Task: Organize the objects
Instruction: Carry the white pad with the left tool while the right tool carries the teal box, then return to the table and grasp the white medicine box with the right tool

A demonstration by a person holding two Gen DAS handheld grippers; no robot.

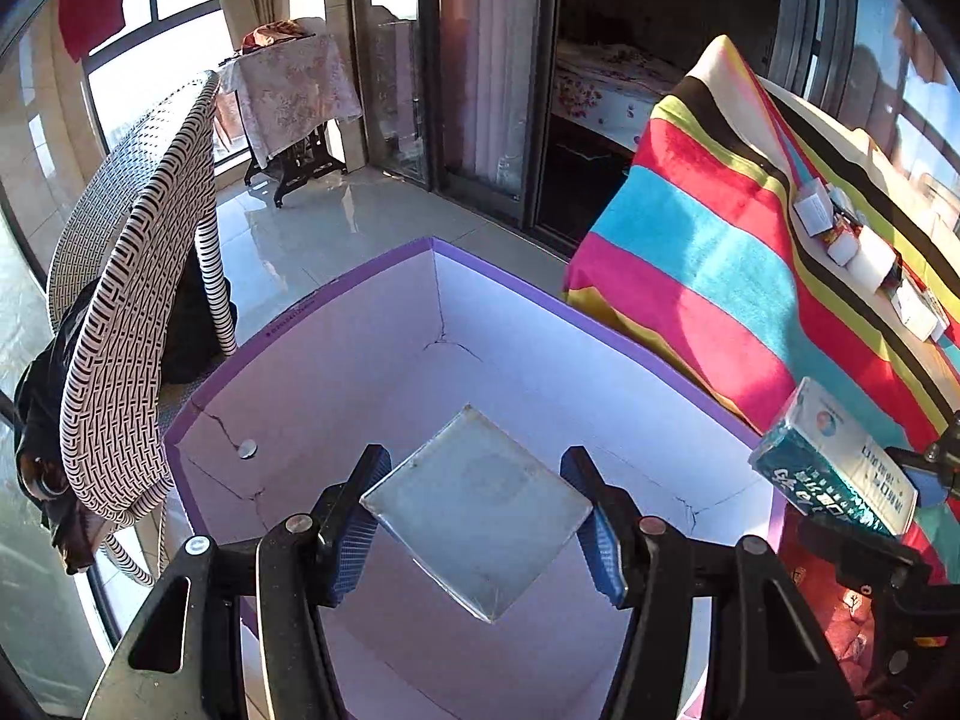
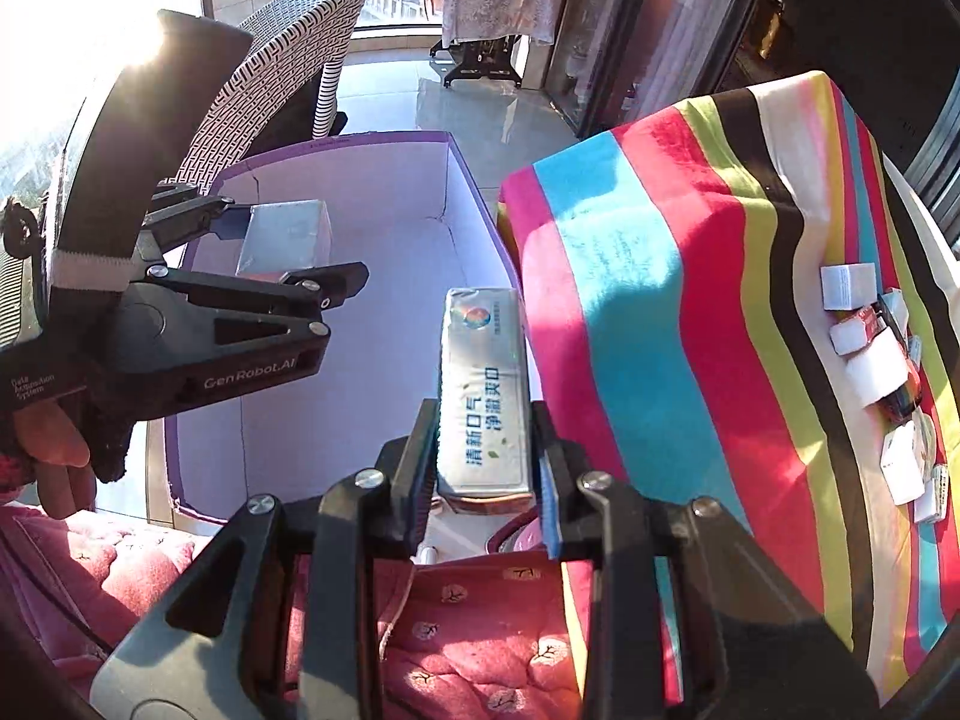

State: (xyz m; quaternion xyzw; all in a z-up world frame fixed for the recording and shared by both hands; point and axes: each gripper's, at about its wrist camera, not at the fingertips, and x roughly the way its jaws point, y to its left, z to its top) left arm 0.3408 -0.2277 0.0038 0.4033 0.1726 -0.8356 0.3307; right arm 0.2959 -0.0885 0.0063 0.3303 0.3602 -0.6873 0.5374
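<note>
My left gripper (image 1: 477, 468) is shut on a flat square silver box (image 1: 480, 510), which hangs over the inside of a large white carton with a purple rim (image 1: 336, 294). In the right wrist view the same gripper (image 2: 294, 246) and silver box (image 2: 285, 234) hover above the carton (image 2: 336, 141), with a gloved hand behind. My right gripper (image 2: 485, 420) is shut on a long teal and white box (image 2: 483, 372) with printed characters, held at the carton's right edge. That long box (image 1: 834, 462) also shows at the right of the left wrist view.
A table under a striped cloth (image 2: 660, 300) stands right of the carton, with several small boxes (image 2: 864, 330) on top. A woven chair (image 1: 138, 300) stands at the left. A pink quilted cushion (image 2: 480, 630) lies below my right gripper. A small round disc (image 1: 247, 450) sits on the carton's inner wall.
</note>
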